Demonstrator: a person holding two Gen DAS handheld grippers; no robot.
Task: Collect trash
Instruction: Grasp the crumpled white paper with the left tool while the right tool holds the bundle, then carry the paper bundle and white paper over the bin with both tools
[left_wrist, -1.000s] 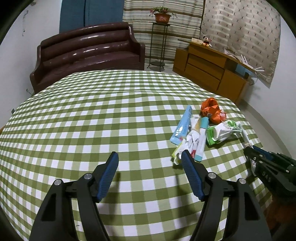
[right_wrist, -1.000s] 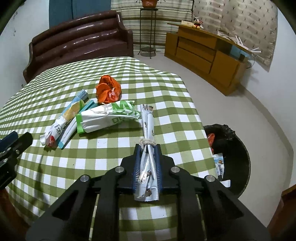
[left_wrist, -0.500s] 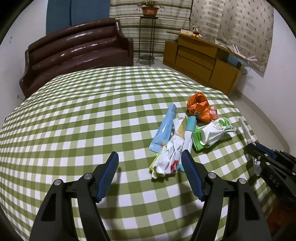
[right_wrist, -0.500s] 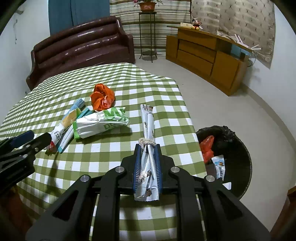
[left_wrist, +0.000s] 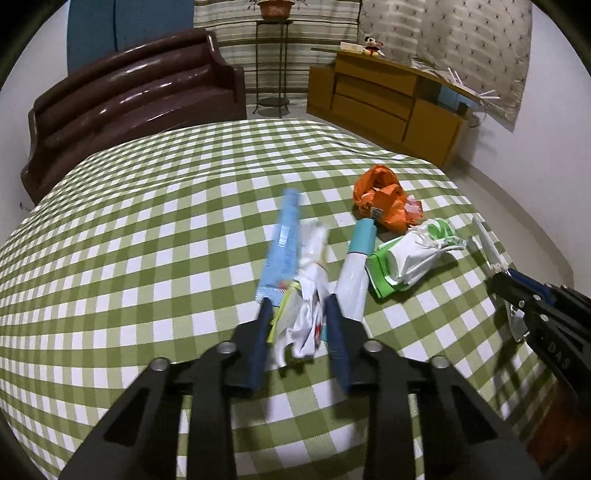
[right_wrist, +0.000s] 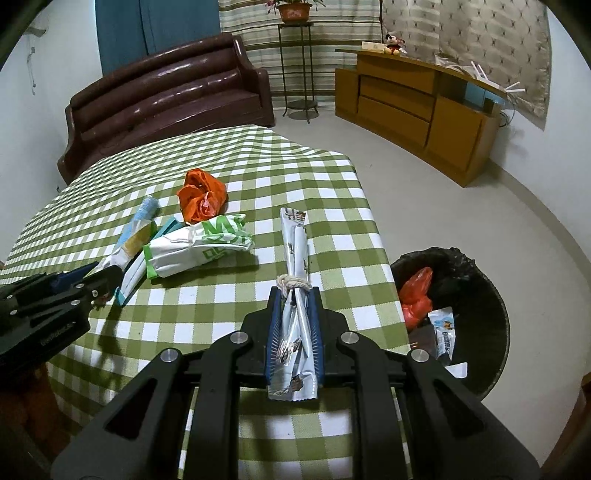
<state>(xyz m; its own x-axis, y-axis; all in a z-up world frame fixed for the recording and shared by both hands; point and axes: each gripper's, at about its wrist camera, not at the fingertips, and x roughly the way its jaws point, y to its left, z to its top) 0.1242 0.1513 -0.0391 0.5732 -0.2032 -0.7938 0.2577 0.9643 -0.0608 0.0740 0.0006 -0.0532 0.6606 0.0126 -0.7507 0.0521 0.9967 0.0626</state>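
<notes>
On the green checked tablecloth (left_wrist: 147, 221) lies a pile of trash: a blue wrapper (left_wrist: 282, 243), a crumpled white wrapper (left_wrist: 310, 295), a teal and white tube (left_wrist: 356, 258), a green and white bag (left_wrist: 410, 254) and an orange bag (left_wrist: 382, 201). My left gripper (left_wrist: 297, 306) is closing, and its pads press the near end of the crumpled white wrapper. My right gripper (right_wrist: 295, 295) is shut on a long silvery wrapper (right_wrist: 295, 240) tied with string, near the table's right edge. A black bin (right_wrist: 491, 288) stands on the floor to the right.
The bin holds a red bag (right_wrist: 417, 295) and a few packets. A brown sofa (right_wrist: 166, 96) stands behind the table, and a wooden sideboard (right_wrist: 417, 107) and a plant stand (right_wrist: 299, 66) are at the back right. Bare floor lies right of the table.
My left gripper moved forward to the pile and its jaws came in from wide open around the crumpled white wrapper. The right gripper kept its hold on the tied wrapper.
</notes>
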